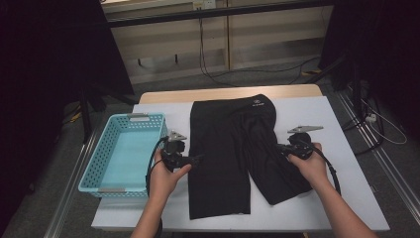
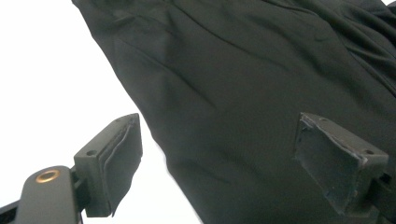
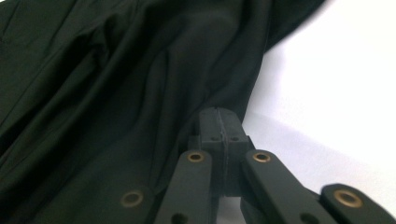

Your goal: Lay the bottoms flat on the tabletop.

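Observation:
A pair of black shorts (image 1: 233, 148) lies flat on the white table top (image 1: 332, 124), waistband at the far side and legs toward me. My left gripper (image 1: 197, 158) sits at the outer edge of the left leg. Its jaws stand wide apart in the left gripper view (image 2: 219, 158), one over the white surface and one over the shorts (image 2: 257, 70), without pressing on the cloth. My right gripper (image 1: 278, 147) is at the outer edge of the right leg. Its jaws (image 3: 219, 116) are pressed together right at the edge of the shorts (image 3: 116, 93), pinching the cloth there.
A light blue perforated basket (image 1: 99, 163) stands at the table's left edge, just left of my left hand. Bare white table (image 1: 346, 163) lies to the right of the shorts. Cables and dark stands are on the floor beyond the table.

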{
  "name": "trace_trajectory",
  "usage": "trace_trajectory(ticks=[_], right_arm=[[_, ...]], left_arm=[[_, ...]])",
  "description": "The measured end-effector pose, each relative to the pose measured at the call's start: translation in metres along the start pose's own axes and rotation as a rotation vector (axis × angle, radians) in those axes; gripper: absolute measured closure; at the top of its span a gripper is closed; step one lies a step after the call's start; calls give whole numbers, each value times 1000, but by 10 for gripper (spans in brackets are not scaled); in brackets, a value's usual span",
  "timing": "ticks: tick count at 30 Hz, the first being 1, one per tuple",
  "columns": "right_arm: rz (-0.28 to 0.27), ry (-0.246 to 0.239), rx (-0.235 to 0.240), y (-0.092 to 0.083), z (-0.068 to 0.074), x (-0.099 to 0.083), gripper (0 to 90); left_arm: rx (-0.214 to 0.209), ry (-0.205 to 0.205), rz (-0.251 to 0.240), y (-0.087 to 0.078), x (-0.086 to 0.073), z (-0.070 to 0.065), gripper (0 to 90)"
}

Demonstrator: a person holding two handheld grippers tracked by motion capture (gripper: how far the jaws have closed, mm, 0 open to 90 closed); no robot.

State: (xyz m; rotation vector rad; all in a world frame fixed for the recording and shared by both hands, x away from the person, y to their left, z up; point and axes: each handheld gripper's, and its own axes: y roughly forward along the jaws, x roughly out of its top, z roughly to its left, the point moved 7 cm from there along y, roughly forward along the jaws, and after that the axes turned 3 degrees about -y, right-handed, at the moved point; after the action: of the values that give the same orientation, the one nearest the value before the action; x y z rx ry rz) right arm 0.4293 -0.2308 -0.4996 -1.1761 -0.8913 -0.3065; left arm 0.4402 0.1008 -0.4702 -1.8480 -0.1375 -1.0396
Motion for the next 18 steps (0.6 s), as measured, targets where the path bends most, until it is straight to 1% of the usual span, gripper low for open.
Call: trace_trajectory(ticks=[1,3,5,6,8,9,10,11,12,13,14,15,16,17,18], right_arm=[[-7,-16,0,-2,3,2,900],[-15,-52,-5,-5,8,4,900],[-10,-91,-6,-6,14,4,900],[-2,-113,-12,-7,17,4,900],[-2,-128,-5,-6,22,3,900],[3,-137,-10,-6,23,3,900],[0,-146,-35,-5,22,3,900],[-10,-138,-58,-5,19,5,884],[-28,-112,-72,-5,14,6,757],[-29,-85,-92,-4,8,5,684],[-16,-81,-104,-2,4,4,674],[14,-83,-108,0,0,-1,654],[41,-64,-109,3,-4,-6,597],[20,-43,-93,3,-5,-7,590],[14,-36,-85,3,-5,-7,599]], left_arm=[[-1,-6,0,1,0,0,160],[1,-2,4,1,0,0,160],[-2,-6,-3,1,1,-1,160],[-3,5,1,1,1,-1,160],[0,6,-1,2,1,-2,160],[-2,6,-1,2,1,-2,160],[-1,6,0,2,1,-2,160],[-5,5,5,2,0,-2,160],[-2,0,6,2,0,-2,160],[-1,2,7,1,0,-2,160],[-2,-6,-2,1,0,-1,160],[-3,-6,1,0,0,0,160],[1,-3,1,0,-1,1,160],[4,-2,0,0,-1,1,160],[4,-2,1,0,-1,2,160]])
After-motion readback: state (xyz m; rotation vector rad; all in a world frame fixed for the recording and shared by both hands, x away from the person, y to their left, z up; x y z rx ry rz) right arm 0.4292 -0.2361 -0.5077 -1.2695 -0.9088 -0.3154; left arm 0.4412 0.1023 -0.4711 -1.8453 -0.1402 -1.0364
